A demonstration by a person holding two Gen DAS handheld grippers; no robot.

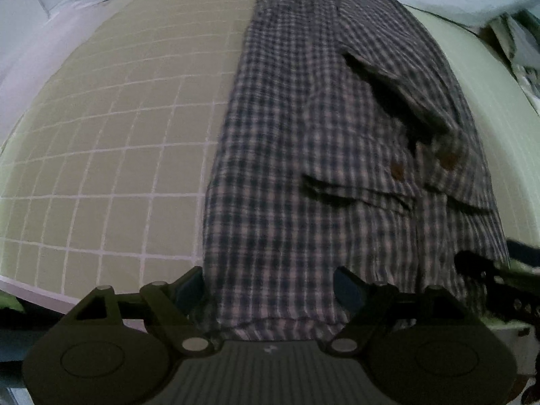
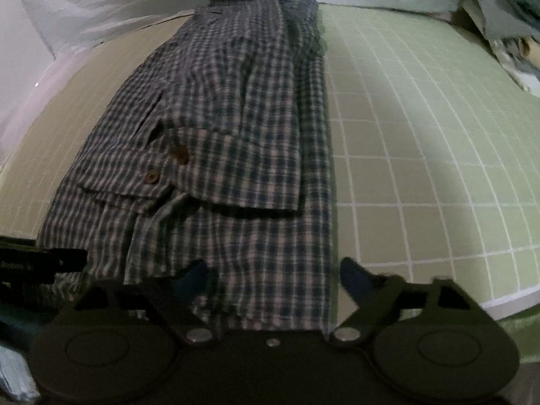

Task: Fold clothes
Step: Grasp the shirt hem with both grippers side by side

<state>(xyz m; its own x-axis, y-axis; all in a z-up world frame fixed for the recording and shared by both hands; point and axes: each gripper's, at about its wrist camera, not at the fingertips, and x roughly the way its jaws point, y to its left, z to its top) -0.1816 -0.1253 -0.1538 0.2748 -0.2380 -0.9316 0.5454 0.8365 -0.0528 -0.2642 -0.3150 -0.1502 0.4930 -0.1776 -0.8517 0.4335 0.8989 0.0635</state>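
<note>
A checked shirt (image 1: 303, 155) was seen laid lengthwise down the middle of the gridded mat (image 1: 111, 155), narrowed to a long strip with both sleeves brought in over the body, their buttoned cuffs (image 2: 165, 168) resting near the centre. The left gripper (image 1: 270, 281) was held at the near hem with its jaws spread, and cloth lay between the fingers without being pinched. The right gripper (image 2: 275, 276) was placed the same way at the hem's right corner, jaws likewise parted, nothing clamped (a little of the left tool could be glimpsed at the far left of the right view).

The side folds appeared made, while the strip lay at full length, so a fold from hem toward collar was judged the likely step in hand. For that to be done well, both hem corners would need to be gripped through every layer at once, level with each other, and lifted together, so that the tucked sleeves were not dragged loose. The right-hand edge (image 2: 325, 175) lay straight and could be kept as the guide line.
</note>
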